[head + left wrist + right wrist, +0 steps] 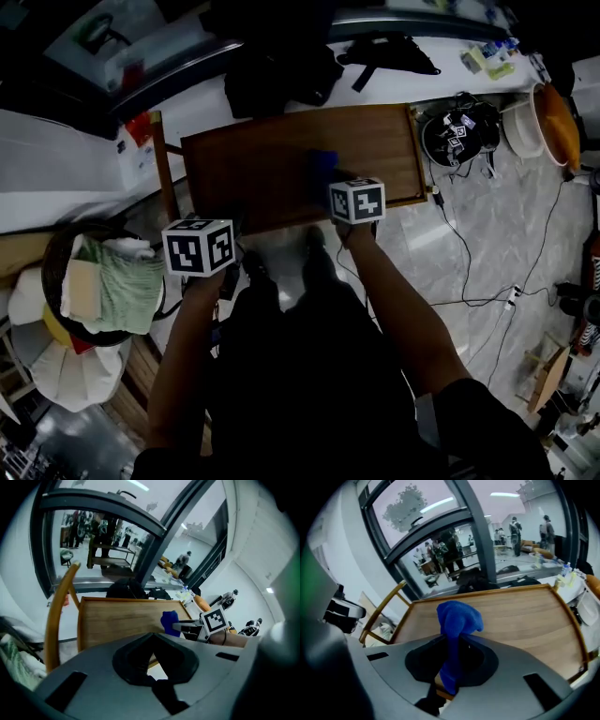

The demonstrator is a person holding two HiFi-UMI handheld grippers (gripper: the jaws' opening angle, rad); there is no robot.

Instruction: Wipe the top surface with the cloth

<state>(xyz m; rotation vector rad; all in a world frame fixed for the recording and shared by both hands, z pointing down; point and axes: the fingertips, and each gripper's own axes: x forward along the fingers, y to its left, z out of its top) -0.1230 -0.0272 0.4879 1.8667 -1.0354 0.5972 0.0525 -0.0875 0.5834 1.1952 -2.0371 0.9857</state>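
Observation:
The wooden table top (272, 155) lies ahead of me; it also fills the middle of the right gripper view (520, 616) and the left gripper view (117, 620). A blue cloth (457, 618) hangs bunched from my right gripper (451, 656), which is shut on it. That gripper (330, 186) holds the cloth (323, 167) over the table's near middle. In the left gripper view the cloth (169, 620) shows beside the right gripper's marker cube (214, 619). My left gripper (152, 641) looks shut and holds nothing. It hovers off the table's front left corner (225, 230).
A round basket (52, 258) with folded cloths stands on the floor at the left. A curved wooden rail (58, 606) rises beside the table's left edge. Black bags (281, 70) lie beyond the table. A dark helmet (457, 134), a basin (553, 122) and floor cables (469, 258) are at the right.

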